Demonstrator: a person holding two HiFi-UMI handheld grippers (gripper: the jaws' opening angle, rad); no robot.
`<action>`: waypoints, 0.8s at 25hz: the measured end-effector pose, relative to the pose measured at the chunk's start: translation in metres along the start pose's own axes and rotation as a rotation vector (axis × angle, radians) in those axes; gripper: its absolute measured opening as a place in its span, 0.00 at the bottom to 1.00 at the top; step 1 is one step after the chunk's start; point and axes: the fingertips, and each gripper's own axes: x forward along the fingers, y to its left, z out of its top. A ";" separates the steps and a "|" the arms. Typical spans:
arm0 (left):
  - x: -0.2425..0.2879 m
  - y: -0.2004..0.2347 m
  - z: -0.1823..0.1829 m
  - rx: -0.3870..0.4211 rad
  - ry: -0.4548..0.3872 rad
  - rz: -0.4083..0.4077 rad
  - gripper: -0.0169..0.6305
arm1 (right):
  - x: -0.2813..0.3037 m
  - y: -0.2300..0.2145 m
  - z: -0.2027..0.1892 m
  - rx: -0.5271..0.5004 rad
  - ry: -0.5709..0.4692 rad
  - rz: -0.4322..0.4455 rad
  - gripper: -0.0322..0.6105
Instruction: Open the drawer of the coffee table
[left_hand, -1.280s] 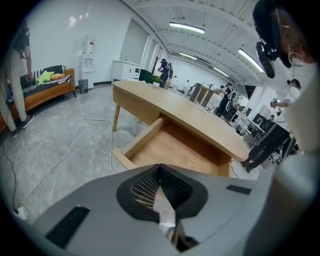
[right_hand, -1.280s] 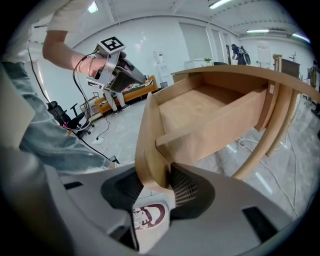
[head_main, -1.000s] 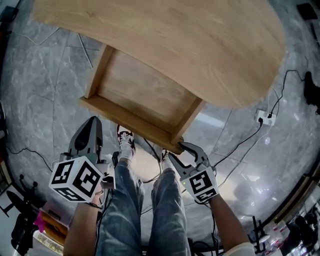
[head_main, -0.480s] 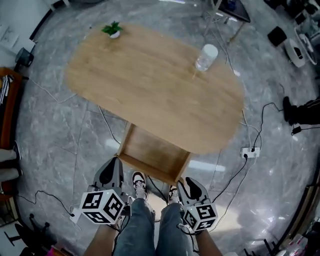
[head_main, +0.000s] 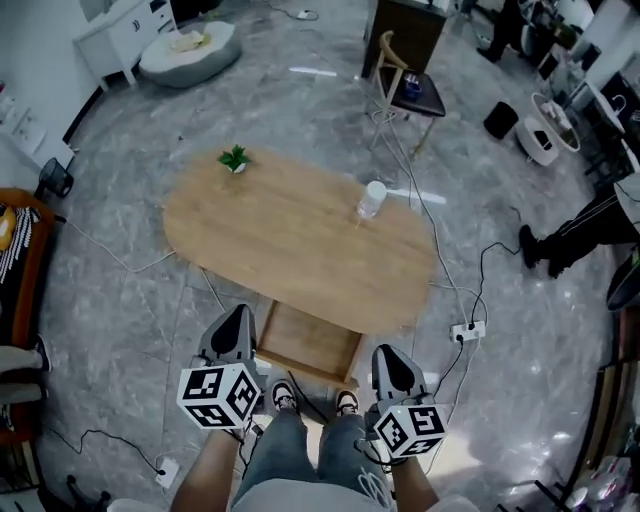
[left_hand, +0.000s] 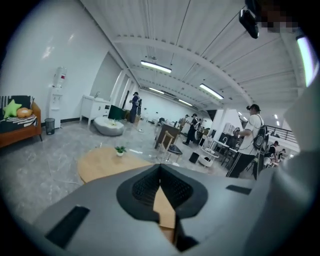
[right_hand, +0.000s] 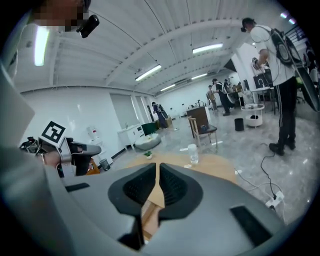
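Observation:
The oval wooden coffee table (head_main: 300, 235) stands on the grey floor, and its drawer (head_main: 305, 342) sticks out open on the near side. My left gripper (head_main: 236, 318) is held above the drawer's left corner, shut and empty; its own view looks over the table (left_hand: 100, 162) past the touching tips (left_hand: 160, 167). My right gripper (head_main: 388, 358) hovers over the drawer's right corner. Its jaws (right_hand: 159, 166) are closing, almost together, with nothing between them. Neither gripper touches the drawer.
A small potted plant (head_main: 235, 158) and a clear bottle (head_main: 372, 198) stand on the tabletop. A power strip (head_main: 468, 328) with cables lies right of the table. A chair (head_main: 405, 80) stands behind it, an orange sofa (head_main: 15, 260) at left, people (head_main: 580, 230) at right.
Both grippers and the head view have risen far above the table, so the whole room shows. The right gripper's jaws, open near the drawer's front corner earlier, have closed.

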 end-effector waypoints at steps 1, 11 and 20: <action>-0.006 -0.003 0.011 0.009 -0.008 -0.008 0.01 | -0.005 0.003 0.013 -0.011 -0.015 -0.007 0.09; -0.034 -0.019 0.112 0.063 -0.108 -0.097 0.01 | -0.051 -0.007 0.119 -0.009 -0.189 -0.185 0.05; -0.034 -0.039 0.146 0.192 -0.148 -0.175 0.01 | -0.092 -0.039 0.135 0.037 -0.242 -0.340 0.05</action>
